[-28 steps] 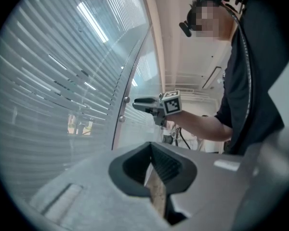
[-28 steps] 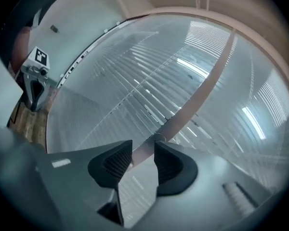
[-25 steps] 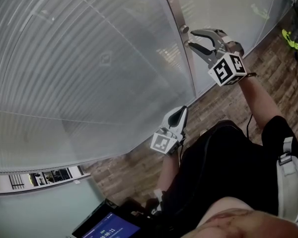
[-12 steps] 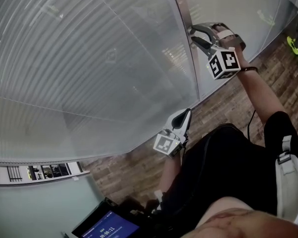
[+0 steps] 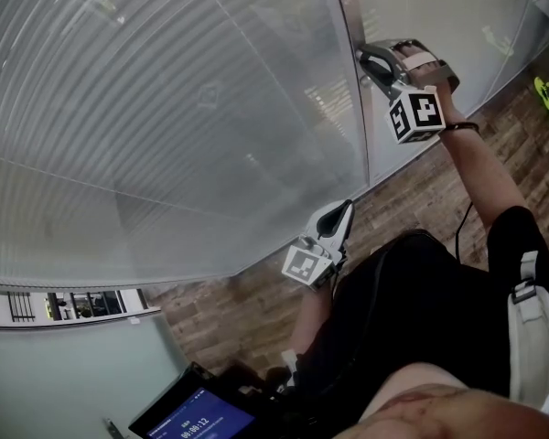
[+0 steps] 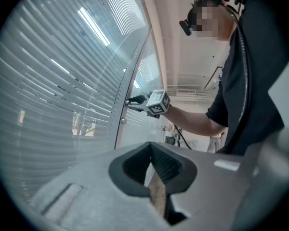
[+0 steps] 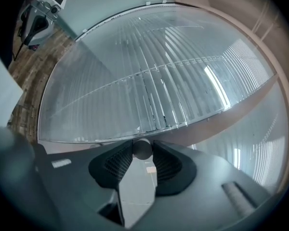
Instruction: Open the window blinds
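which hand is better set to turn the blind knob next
Right: the right tool has just been closing on the knob, which sits between its jaws. The left tool hangs shut, low, away from it.

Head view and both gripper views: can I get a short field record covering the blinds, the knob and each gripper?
blinds: slats down across the whole pane
knob: small, round, on the frame beside the blinds
right gripper: jaws have just been closing; pads now press on the knob
left gripper: hangs low, away from the window, jaws together, nothing between them
task: blinds not yet opened
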Motion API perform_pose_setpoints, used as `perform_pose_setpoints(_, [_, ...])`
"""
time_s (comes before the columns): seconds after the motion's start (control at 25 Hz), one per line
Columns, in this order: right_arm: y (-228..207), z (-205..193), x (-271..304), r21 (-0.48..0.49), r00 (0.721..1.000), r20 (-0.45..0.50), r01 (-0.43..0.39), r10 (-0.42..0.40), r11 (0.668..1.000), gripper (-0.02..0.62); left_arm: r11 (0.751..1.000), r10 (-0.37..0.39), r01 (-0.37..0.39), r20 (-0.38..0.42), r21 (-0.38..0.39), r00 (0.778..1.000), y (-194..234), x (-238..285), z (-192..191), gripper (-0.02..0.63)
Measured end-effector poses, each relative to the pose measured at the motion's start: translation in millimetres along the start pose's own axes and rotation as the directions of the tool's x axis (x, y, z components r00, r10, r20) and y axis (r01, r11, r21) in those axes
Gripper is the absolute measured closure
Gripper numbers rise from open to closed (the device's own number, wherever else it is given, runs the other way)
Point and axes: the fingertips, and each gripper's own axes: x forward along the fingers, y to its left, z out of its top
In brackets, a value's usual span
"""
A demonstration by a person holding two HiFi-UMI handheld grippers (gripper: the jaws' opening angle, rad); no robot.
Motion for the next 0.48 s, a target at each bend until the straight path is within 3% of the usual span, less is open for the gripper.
perform_pose_setpoints(0.2, [-3.0,1.9,2.7,0.015,1.000,-0.013,0.000,0.001,1.000,0.466,1.000,0.009,-0.009,0.010,-0.006,1.000,5.1,-3.2,3.7,0.604])
perform_pose_setpoints(0.48, [-4.0,1.4,-1.1,0.163,1.000,-0.004,0.013,-0.012,0.987,0.466,1.000,-0.006,0.006,0.011,0.002,1.000,0.2,0.2,3.0,0.604])
